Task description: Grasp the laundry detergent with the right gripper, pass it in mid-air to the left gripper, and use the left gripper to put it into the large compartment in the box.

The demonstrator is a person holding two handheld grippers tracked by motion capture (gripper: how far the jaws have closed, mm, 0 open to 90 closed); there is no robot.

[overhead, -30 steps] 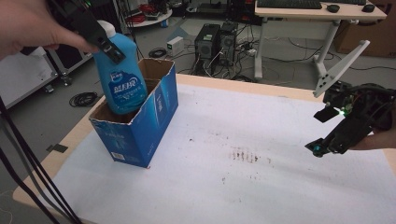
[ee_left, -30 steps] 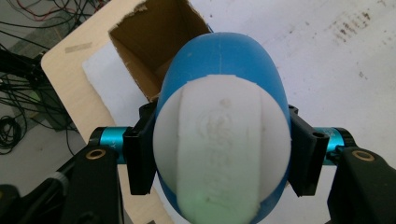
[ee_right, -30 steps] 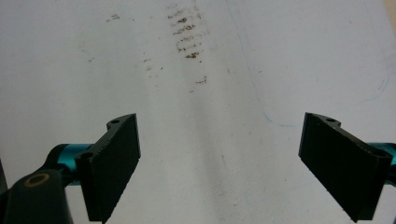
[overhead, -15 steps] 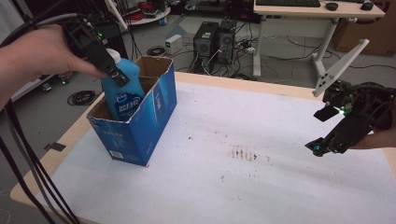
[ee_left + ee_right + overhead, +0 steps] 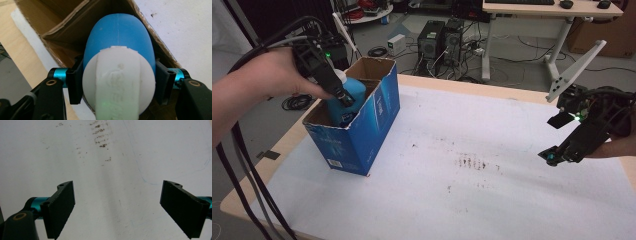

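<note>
The left gripper (image 5: 343,95) clamps its black jaws on the white cap (image 5: 117,80) of a blue bottle (image 5: 346,100), which stands mostly sunk inside an open blue cardboard box (image 5: 362,127) near the table's left edge. In the left gripper view, the bottle's rounded blue shoulder (image 5: 117,35) sits against the box's brown inner walls. Across the white, stain-flecked table (image 5: 472,200), well apart from the box, the right gripper (image 5: 557,155) hangs just above the bare surface, its jaws spread wide and holding nothing, a person's hand (image 5: 617,147) behind it.
</note>
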